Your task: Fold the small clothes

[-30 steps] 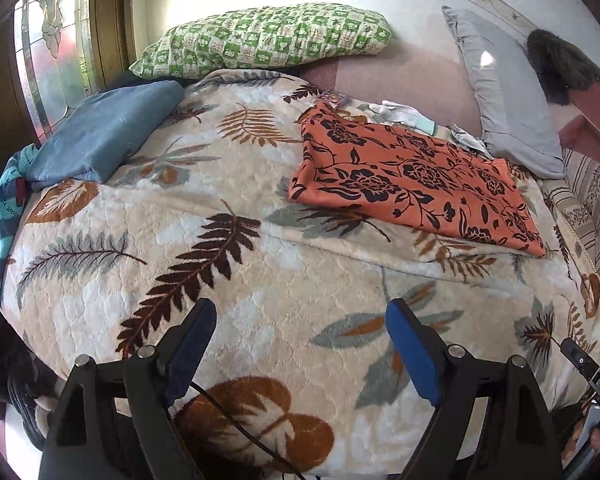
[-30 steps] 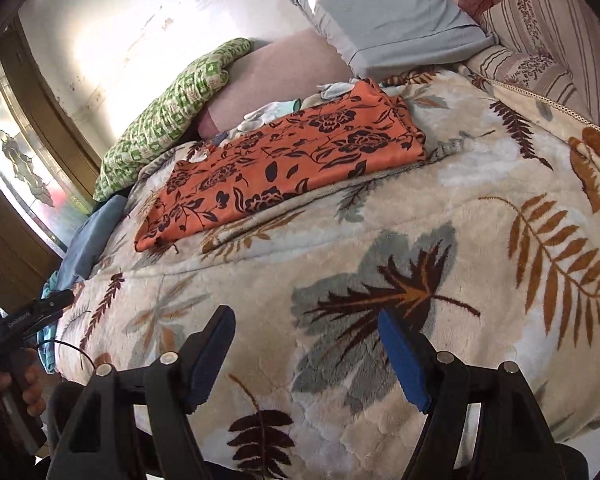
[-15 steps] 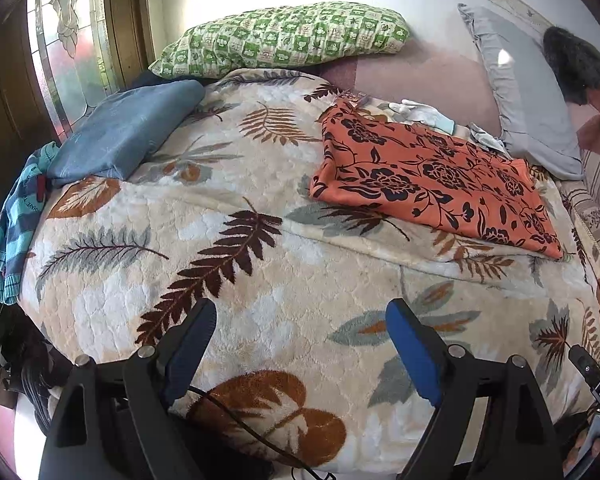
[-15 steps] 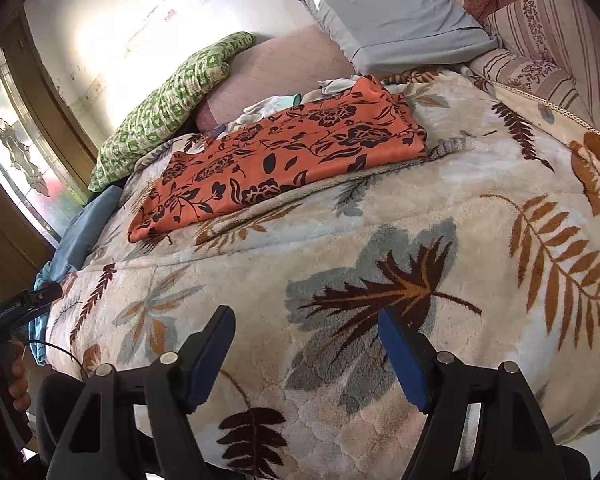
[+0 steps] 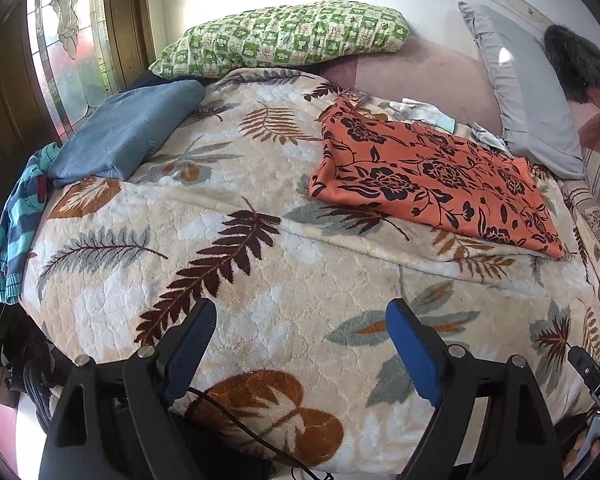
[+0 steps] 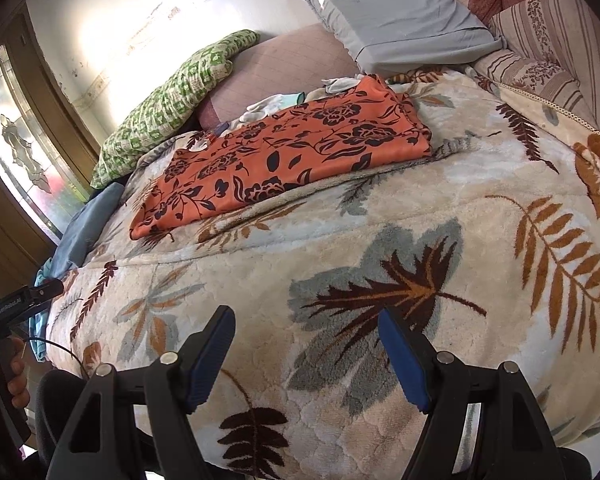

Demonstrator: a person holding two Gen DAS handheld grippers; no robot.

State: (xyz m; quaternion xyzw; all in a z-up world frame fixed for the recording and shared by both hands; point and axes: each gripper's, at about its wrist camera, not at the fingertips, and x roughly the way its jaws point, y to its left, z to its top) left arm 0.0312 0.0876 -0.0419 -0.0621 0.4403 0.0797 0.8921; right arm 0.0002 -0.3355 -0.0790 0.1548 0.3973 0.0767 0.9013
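Hovering released, empty, left gripper and right gripper face the orange floral cloth; next, reach its near edge.

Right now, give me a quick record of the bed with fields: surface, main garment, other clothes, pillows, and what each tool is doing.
surface: cream leaf-print fleece blanket
main garment: orange cloth with black flowers, lying flat, far side
other clothes: folded blue cloth; teal striped garment hanging off the edge
pillows: green checked pillow; grey pillow
left tool: open, empty
right tool: open, empty
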